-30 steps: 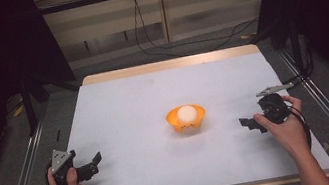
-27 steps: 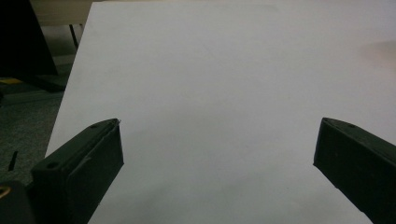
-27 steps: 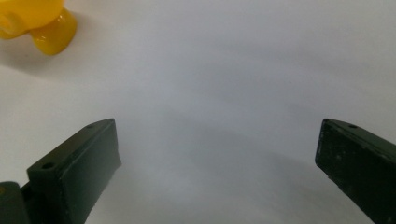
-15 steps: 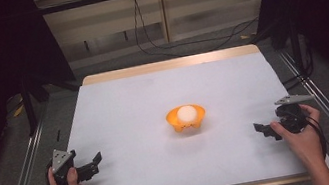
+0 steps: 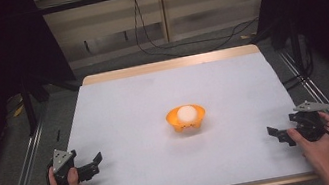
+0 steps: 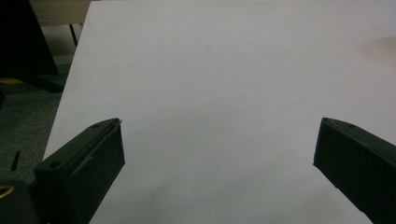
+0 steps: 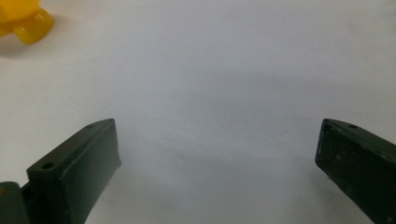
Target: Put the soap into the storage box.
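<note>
Sitting mid-table, one orange bowl (image 5: 186, 119) cradles one white ball (image 5: 187, 113), well apart from both my tools. I judge nothing is in reach yet; next I must travel inward. My left gripper (image 5: 94, 163) and right gripper (image 5: 277, 135) rest near the front corners, jaws spread wide, holding nothing.

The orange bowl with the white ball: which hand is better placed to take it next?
Probably the right. The right tongs point toward the orange bowl, whose edge shows in the right gripper view; both tongs are open, and the left tongs face bare table.
</note>
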A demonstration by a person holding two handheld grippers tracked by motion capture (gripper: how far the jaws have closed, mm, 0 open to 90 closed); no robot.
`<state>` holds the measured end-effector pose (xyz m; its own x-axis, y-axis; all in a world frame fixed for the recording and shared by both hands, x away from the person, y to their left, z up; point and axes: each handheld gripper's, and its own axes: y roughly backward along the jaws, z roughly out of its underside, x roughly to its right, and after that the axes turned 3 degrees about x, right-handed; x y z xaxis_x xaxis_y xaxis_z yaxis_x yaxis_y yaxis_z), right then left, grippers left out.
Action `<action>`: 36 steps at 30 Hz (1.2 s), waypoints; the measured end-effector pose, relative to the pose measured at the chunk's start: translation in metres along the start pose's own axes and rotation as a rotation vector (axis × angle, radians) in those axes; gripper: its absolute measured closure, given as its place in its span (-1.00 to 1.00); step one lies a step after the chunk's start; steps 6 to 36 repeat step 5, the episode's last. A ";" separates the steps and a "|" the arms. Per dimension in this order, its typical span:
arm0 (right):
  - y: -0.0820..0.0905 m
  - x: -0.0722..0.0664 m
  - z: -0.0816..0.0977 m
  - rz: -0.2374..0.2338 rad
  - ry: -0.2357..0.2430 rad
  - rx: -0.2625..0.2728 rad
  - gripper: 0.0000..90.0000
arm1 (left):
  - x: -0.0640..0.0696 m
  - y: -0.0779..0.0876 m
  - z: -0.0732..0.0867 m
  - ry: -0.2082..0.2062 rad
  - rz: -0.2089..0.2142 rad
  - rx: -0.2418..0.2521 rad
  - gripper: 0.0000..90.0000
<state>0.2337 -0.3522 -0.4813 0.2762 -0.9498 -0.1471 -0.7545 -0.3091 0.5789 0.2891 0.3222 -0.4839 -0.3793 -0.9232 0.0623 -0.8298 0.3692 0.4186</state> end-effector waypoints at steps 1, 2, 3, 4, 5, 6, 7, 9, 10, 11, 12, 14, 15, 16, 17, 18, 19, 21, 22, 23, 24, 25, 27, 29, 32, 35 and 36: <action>0.001 0.000 0.000 -0.003 -0.004 0.011 -1.00 | 0.000 0.000 0.000 -0.008 -0.001 -0.004 -0.96; 0.001 -0.001 0.000 -0.002 -0.001 0.015 -1.00 | 0.000 0.000 0.000 -0.005 -0.001 -0.002 -0.96; 0.001 -0.001 0.001 0.000 0.000 0.013 -1.00 | 0.000 0.000 0.000 -0.007 -0.005 -0.004 -0.96; 0.000 -0.001 0.001 -0.001 0.000 0.012 -1.00 | 0.000 0.000 0.000 -0.011 -0.006 -0.010 -0.96; 0.000 0.000 0.002 -0.006 -0.006 0.018 -1.00 | 0.000 -0.001 0.000 -0.009 -0.011 -0.015 -0.96; 0.000 0.000 0.002 -0.006 -0.006 0.018 -1.00 | 0.000 -0.001 0.000 -0.009 -0.011 -0.015 -0.96; 0.000 0.000 0.002 -0.006 -0.006 0.018 -1.00 | 0.000 -0.001 0.000 -0.009 -0.011 -0.015 -0.96; 0.000 0.000 0.002 -0.006 -0.006 0.018 -1.00 | 0.000 -0.001 0.000 -0.009 -0.011 -0.015 -0.96; 0.000 0.000 0.002 -0.006 -0.006 0.018 -1.00 | 0.000 -0.001 0.000 -0.009 -0.011 -0.015 -0.96; 0.000 0.000 0.002 -0.006 -0.006 0.018 -1.00 | 0.000 -0.001 0.000 -0.009 -0.011 -0.015 -0.96; 0.000 0.000 0.002 -0.006 -0.006 0.018 -1.00 | 0.000 -0.001 0.000 -0.009 -0.011 -0.015 -0.96; 0.000 0.000 0.002 -0.006 -0.006 0.018 -1.00 | 0.000 -0.001 0.000 -0.009 -0.011 -0.015 -0.96; 0.000 0.000 0.002 -0.006 -0.006 0.018 -1.00 | 0.000 -0.001 0.000 -0.009 -0.011 -0.015 -0.96; 0.000 0.000 0.002 -0.006 -0.006 0.018 -1.00 | 0.000 -0.001 0.000 -0.009 -0.011 -0.015 -0.96; 0.000 0.000 0.002 -0.006 -0.006 0.018 -1.00 | 0.000 -0.001 0.000 -0.009 -0.011 -0.015 -0.96; 0.000 0.000 0.002 -0.006 -0.006 0.018 -1.00 | 0.000 -0.001 0.000 -0.009 -0.011 -0.015 -0.96; 0.000 0.000 0.002 -0.006 -0.006 0.018 -1.00 | 0.000 -0.001 0.000 -0.009 -0.011 -0.015 -0.96; 0.000 0.000 0.002 -0.006 -0.006 0.018 -1.00 | 0.000 -0.001 0.000 -0.009 -0.011 -0.015 -0.96; 0.000 0.000 0.002 -0.006 -0.006 0.018 -1.00 | 0.000 -0.001 0.000 -0.009 -0.011 -0.015 -0.96; 0.000 0.000 0.002 -0.006 -0.006 0.018 -1.00 | 0.000 -0.001 0.000 -0.009 -0.011 -0.015 -0.96; 0.000 0.000 0.002 -0.006 -0.006 0.018 -1.00 | 0.000 -0.001 0.000 -0.009 -0.011 -0.015 -0.96; 0.000 0.000 0.002 -0.006 -0.006 0.018 -1.00 | 0.000 -0.001 0.000 -0.009 -0.011 -0.015 -0.96; 0.000 0.000 0.002 -0.006 -0.006 0.018 -1.00 | 0.000 -0.001 0.000 -0.009 -0.011 -0.015 -0.96; 0.000 0.000 0.002 -0.006 -0.006 0.018 -1.00 | 0.000 -0.001 0.000 -0.009 -0.011 -0.015 -0.96; 0.000 0.000 0.002 -0.006 -0.006 0.018 -1.00 | 0.000 -0.001 0.000 -0.009 -0.011 -0.015 -0.96; 0.000 0.000 0.002 -0.006 -0.006 0.018 -1.00 | 0.000 -0.001 0.000 -0.009 -0.011 -0.015 -0.96; 0.000 0.000 0.002 -0.006 -0.006 0.018 -1.00 | 0.000 -0.001 0.000 -0.009 -0.011 -0.015 -0.96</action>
